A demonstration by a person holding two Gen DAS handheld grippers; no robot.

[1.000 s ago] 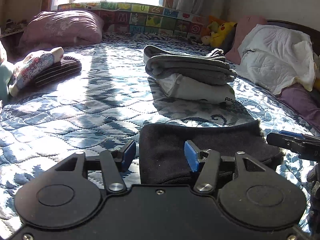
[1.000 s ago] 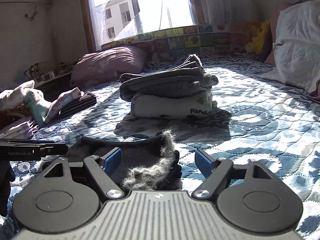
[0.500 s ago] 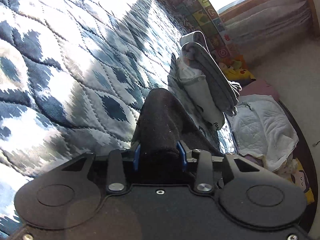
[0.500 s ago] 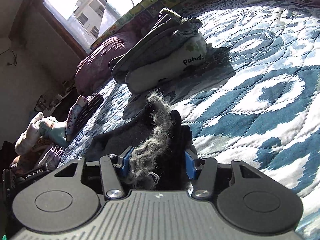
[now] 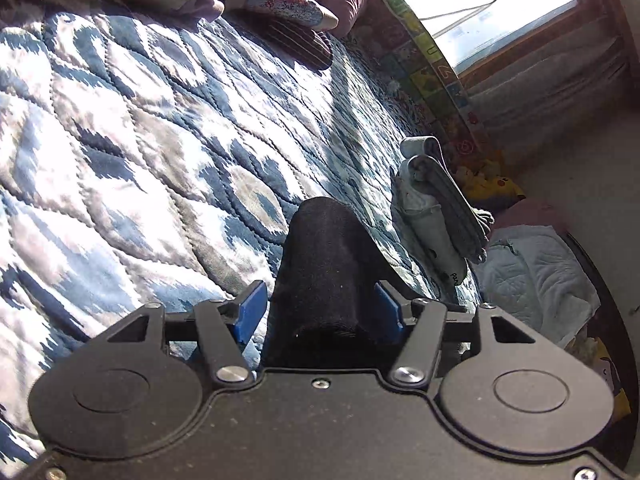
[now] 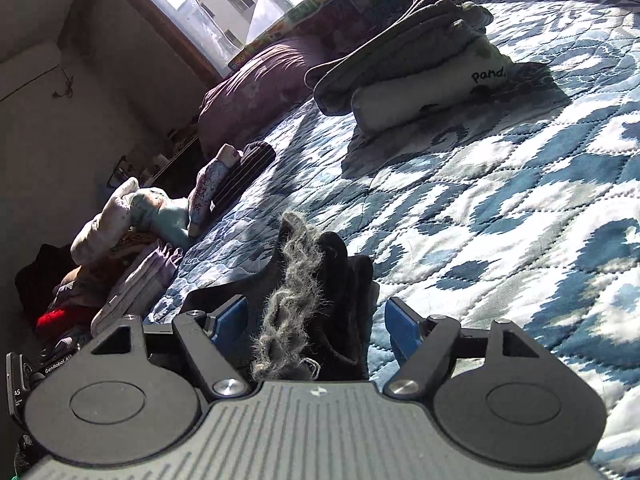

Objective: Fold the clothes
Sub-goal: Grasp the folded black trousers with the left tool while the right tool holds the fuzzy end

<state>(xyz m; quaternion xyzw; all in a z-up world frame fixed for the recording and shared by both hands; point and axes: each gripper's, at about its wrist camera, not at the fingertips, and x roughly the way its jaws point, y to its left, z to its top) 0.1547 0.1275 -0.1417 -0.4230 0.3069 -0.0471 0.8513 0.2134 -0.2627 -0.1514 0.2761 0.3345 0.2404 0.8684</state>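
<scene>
Left wrist view only: white quilted blanket (image 5: 536, 272) and yellow plush toy (image 5: 492, 186) at the far bed edge. Right wrist view only: grey fuzzy trim (image 6: 292, 300) on the black knit garment (image 6: 344, 300), plus a heap of unfolded clothes (image 6: 120, 248) off the bedside. Both views show the folded grey-and-white clothes stack (image 6: 412, 64) on the blue-white patterned quilt (image 5: 140, 140). Half a second ago both grippers were clamped on the garment; now left gripper (image 5: 320, 312) and right gripper (image 6: 316, 324) have their blue pads spread, released, fabric loose between them. Garment lies bunched on the quilt near the stack. Both grippers are rolled sideways, low over the bed.
</scene>
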